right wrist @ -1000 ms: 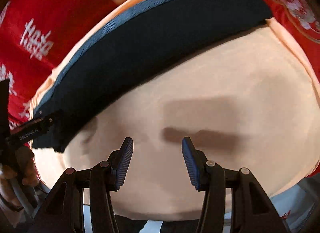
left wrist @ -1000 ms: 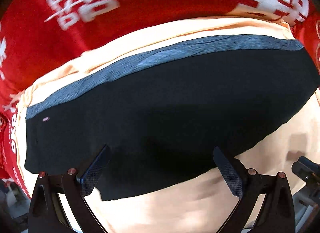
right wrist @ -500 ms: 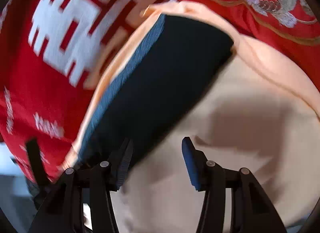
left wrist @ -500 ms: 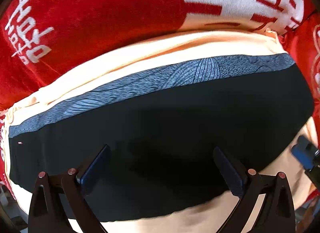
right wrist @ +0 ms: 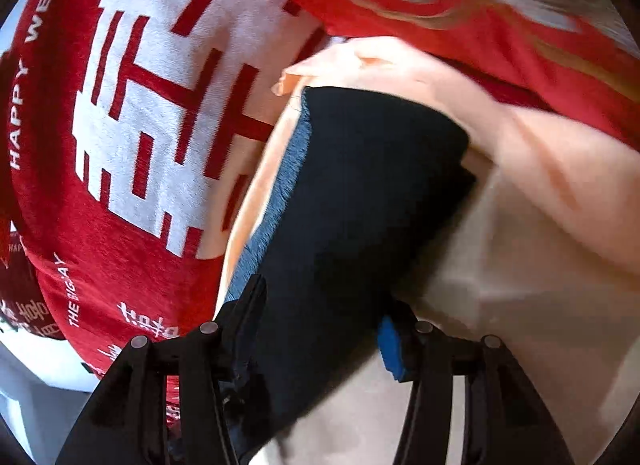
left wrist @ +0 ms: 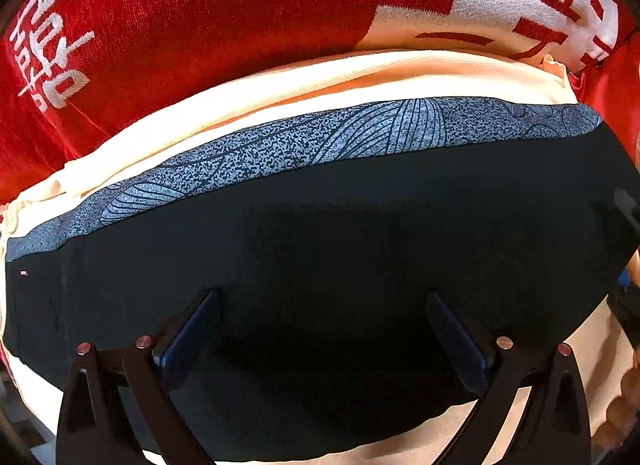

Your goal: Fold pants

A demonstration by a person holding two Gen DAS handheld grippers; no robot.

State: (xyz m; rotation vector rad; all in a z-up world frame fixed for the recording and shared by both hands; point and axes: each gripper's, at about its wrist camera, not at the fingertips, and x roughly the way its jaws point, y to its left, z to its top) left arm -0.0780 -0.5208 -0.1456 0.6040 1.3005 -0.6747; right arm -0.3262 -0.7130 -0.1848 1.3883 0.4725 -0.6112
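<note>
A home: red wedding blanket (left wrist: 200,45) underneath.

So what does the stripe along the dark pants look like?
Speckled grey-blue stripe with thin leaf-like lines, on black pants; clearest from the left wrist.

The left tongs (left wrist: 320,341) point straight down, and their two fingers stand wide apart with nothing squeezed between them. The pads (left wrist: 188,335) are dark and ribbed. At the right edge of the left view a bit of a person's hand (left wrist: 624,405) shows, blurry and partly cut off.

The right tongs (right wrist: 320,329) tilt forward and down. Their fingers sit about half way apart. The left finger (right wrist: 248,317) is dark, and the right one has a blue pad (right wrist: 390,349). Whether the pads press on anything cannot be told.
</note>
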